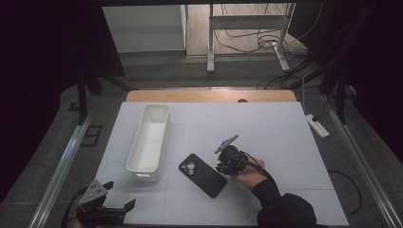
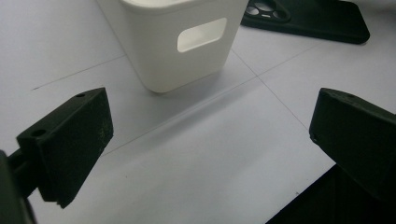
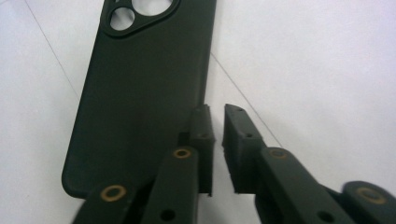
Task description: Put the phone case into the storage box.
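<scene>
A black phone case [image 1: 203, 175] lies flat on the white table, camera cutout up; it also shows as the phone case [image 3: 140, 93] and as the phone case [image 2: 308, 18]. My right gripper [image 1: 221, 166] rests low at its right long edge. Its fingertips [image 3: 217, 112] stand a narrow slit apart, with bare table in the gap and the left finger [image 3: 201, 135] over the case's edge. My left gripper [image 1: 119, 194] sits at the table's near left corner. Those jaws [image 2: 210, 116] are wide open and hold nothing, facing the white bin's [image 2: 177, 56] handle end.
The long white bin [image 1: 142, 137] stands left of the case, its length running away from me. A wooden strip [image 1: 209, 96] borders the table's far edge. A white power strip [image 1: 317, 126] lies off the right side, and desk legs and cables stand beyond.
</scene>
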